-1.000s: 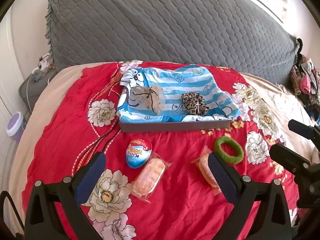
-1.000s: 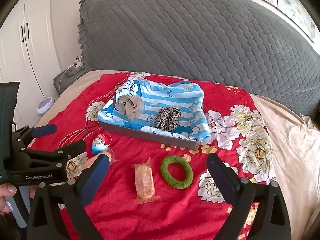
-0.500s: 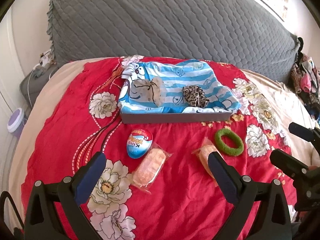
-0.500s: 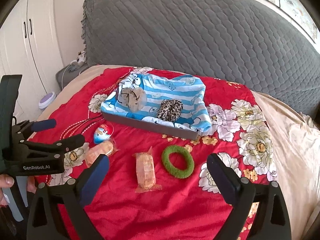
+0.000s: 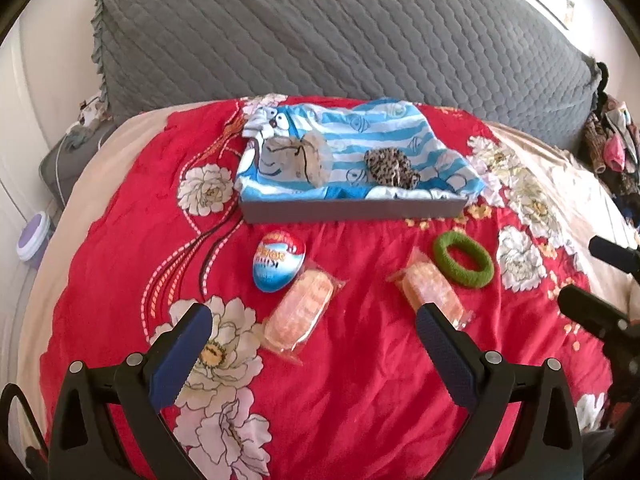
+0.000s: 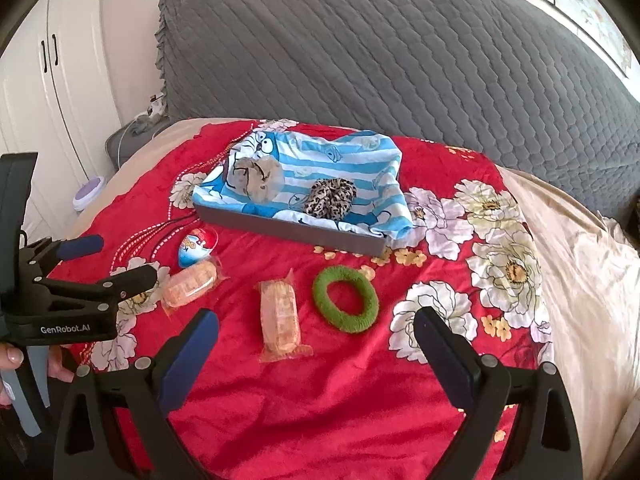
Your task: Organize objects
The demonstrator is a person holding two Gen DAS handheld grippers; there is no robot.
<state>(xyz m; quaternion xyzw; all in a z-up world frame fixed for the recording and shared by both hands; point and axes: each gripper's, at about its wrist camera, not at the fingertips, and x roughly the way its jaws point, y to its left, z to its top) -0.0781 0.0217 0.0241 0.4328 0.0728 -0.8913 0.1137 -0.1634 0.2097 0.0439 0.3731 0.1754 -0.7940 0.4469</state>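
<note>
The right gripper is held wide open and empty above the bed, and the left gripper likewise. Just ahead of the right gripper a wrapped snack is seen, long axis pointing away toward the tray, the green ring just beside it. The other snack and the egg are judged nearer the left gripper.

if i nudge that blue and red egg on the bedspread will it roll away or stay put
The egg looks smooth and rounded, so a push would probably make it wobble or roll in a curve. The soft, wrinkled bedspread should slow it. The wrapped snack touching its near side may block it that way.
</note>
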